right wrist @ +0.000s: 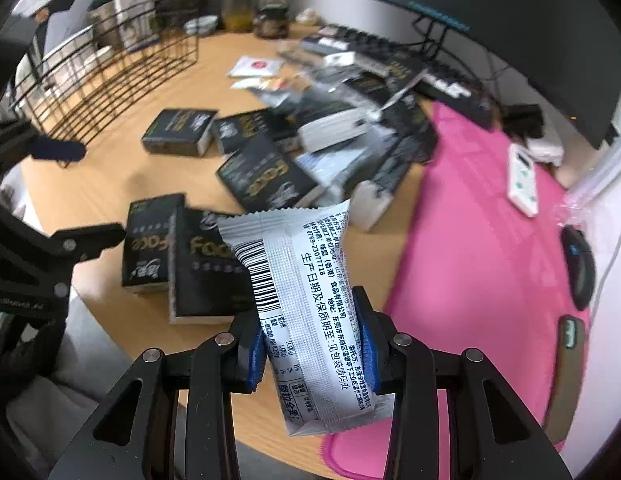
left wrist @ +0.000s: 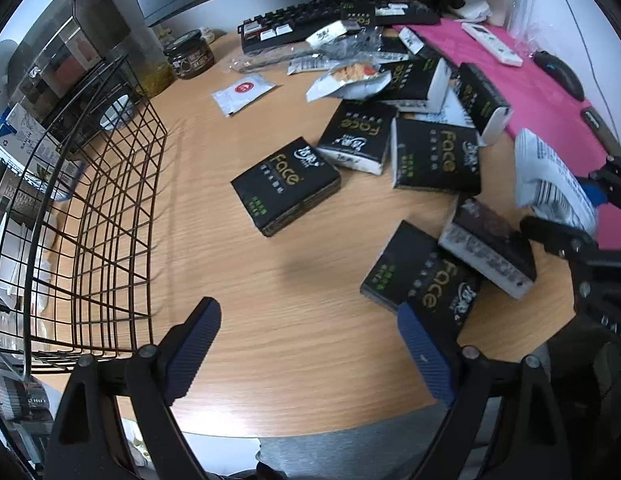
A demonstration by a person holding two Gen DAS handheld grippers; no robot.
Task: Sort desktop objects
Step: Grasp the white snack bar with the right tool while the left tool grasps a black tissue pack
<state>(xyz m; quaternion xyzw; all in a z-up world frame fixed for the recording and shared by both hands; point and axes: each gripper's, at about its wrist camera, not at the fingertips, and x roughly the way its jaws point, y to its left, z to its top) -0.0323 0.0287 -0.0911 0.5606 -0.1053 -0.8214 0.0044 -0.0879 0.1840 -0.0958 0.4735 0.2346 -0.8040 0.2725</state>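
Note:
My right gripper (right wrist: 312, 354) is shut on a white snack packet (right wrist: 306, 288) with a barcode, held above the desk's front edge; the packet (left wrist: 550, 176) and the right gripper (left wrist: 566, 216) also show at the right of the left wrist view. My left gripper (left wrist: 310, 344) is open and empty, low over the bare wood. Several black "Face" tissue packs (left wrist: 286, 186) lie scattered on the desk, one (left wrist: 422, 280) just beyond my left gripper's right finger. A black wire basket (left wrist: 90, 220) stands at the left.
A pink mat (right wrist: 490, 240) covers the right side, with a mouse (right wrist: 578, 268) and a white remote (right wrist: 520, 178). A keyboard (left wrist: 330, 20), a monitor, a jar (left wrist: 190, 54) and loose sachets (left wrist: 242, 92) sit at the back.

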